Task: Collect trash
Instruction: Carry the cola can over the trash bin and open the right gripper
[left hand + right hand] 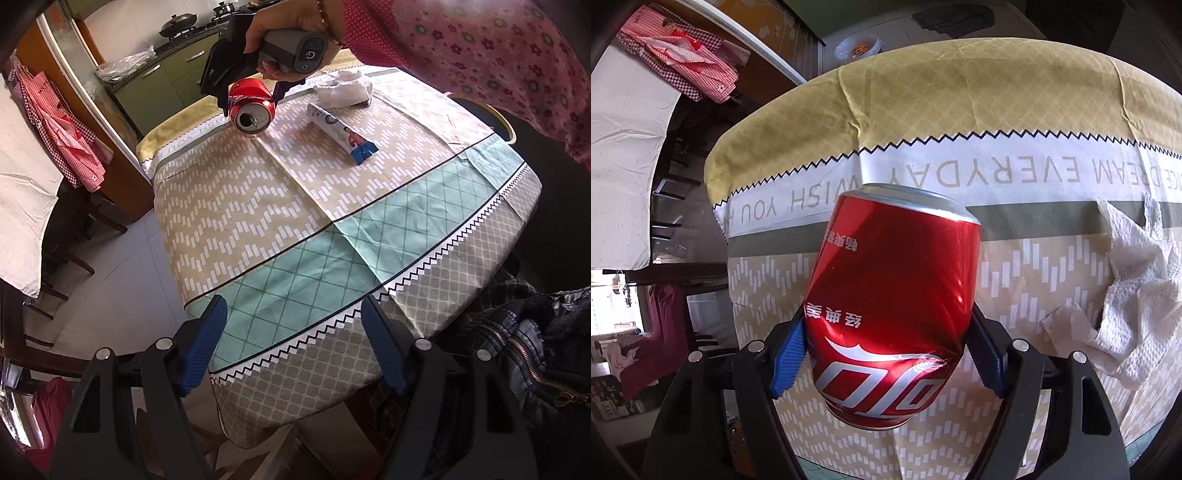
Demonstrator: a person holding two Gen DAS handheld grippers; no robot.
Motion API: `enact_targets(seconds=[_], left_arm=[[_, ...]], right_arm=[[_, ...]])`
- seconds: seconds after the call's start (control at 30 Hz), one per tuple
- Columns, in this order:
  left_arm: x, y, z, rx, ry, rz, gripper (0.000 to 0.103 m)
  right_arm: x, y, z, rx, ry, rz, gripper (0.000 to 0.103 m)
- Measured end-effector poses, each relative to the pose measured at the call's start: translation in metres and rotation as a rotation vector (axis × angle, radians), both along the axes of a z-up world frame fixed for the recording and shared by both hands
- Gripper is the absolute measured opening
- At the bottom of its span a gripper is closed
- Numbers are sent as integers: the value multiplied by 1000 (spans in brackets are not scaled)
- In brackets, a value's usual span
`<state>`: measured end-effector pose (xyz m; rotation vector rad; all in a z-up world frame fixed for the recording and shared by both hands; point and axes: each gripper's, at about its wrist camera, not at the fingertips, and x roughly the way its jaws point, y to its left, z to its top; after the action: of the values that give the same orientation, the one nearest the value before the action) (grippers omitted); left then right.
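Right wrist view: the right gripper [886,354] is clamping a dented red cola can [890,306] between its blue pads — just above the patterned tablecloth [1034,280]. Crumpled paper towel [1134,291] is lying nearby. The left gripper [295,347] is hanging open, empty, over the near edge.

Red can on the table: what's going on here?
A person is clearing trash with two handheld grippers. The right gripper has its blue pads against a dented red aluminium soda can, lying on its side on the patterned tablecloth. The left gripper hangs open and empty over the near edge. A flattened white toothpaste tube and crumpled white paper towel lie uncollected.
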<state>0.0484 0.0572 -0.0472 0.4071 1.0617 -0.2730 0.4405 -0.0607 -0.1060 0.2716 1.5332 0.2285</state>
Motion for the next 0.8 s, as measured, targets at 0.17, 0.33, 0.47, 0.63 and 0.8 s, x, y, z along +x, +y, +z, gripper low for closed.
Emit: enact_targets(seconds=[0.17, 0.33, 0.47, 0.63, 0.8], left_arm=[[5, -9, 0, 12, 9, -9, 71], [16, -23, -1, 20, 23, -19, 71], [27, -37, -2, 33, 33, -30, 71], [43, -61, -2, 50, 45, -53, 71], [59, -91, -3, 64, 60, -79, 71]], right_arm=[[-13, -15, 27, 18, -33, 66, 76], [-36, -48, 59, 22, -71, 137, 76], [-60, -92, 82, 24, -109, 170, 76], [-98, -175, 109, 42, -151, 161, 76], [-138, -269, 127, 38, -194, 114, 76]])
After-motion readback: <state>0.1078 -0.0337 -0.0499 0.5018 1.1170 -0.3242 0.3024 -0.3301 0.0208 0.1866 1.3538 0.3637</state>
